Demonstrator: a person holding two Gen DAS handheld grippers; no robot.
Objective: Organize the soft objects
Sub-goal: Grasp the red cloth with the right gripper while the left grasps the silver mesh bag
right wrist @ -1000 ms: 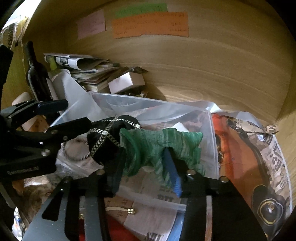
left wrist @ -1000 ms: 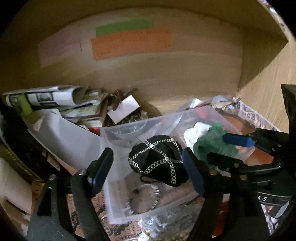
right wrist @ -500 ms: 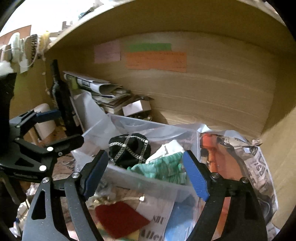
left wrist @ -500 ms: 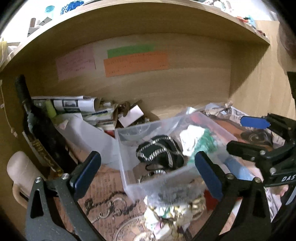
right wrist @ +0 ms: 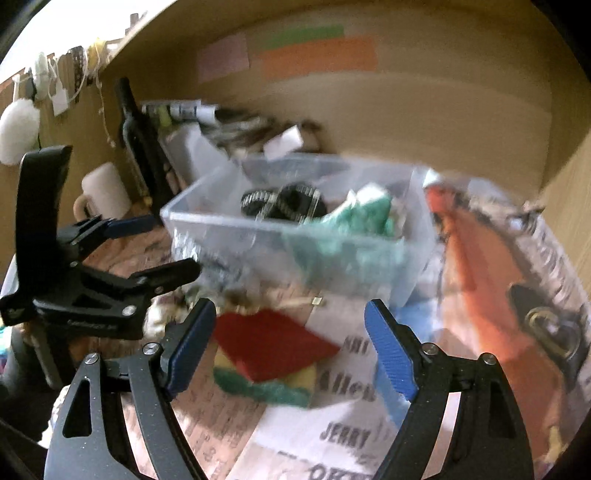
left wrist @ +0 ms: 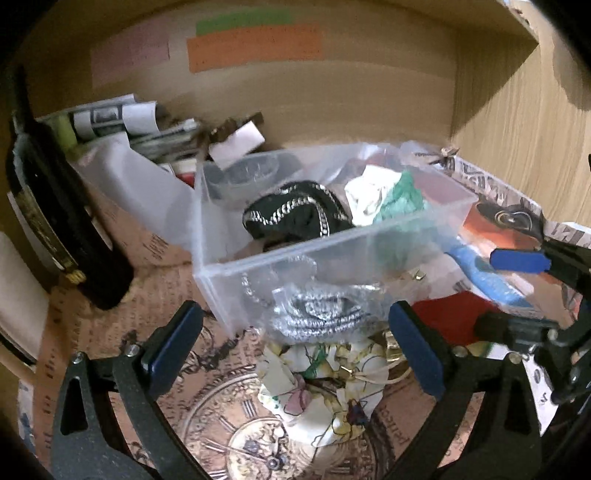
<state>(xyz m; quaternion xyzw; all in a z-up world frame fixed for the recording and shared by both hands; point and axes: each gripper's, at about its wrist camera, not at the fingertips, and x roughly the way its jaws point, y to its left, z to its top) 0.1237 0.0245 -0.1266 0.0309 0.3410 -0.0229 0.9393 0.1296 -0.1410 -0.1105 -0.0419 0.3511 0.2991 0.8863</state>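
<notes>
Motion blur smears the clear bin [right wrist: 295, 236] in the right wrist view; writing on the orange note [left wrist: 255, 46] above it stays unreadable

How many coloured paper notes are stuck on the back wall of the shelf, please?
3: a pink note on the left, a green strip above, and an orange strip directly beneath the green one. None seems hidden.
</notes>
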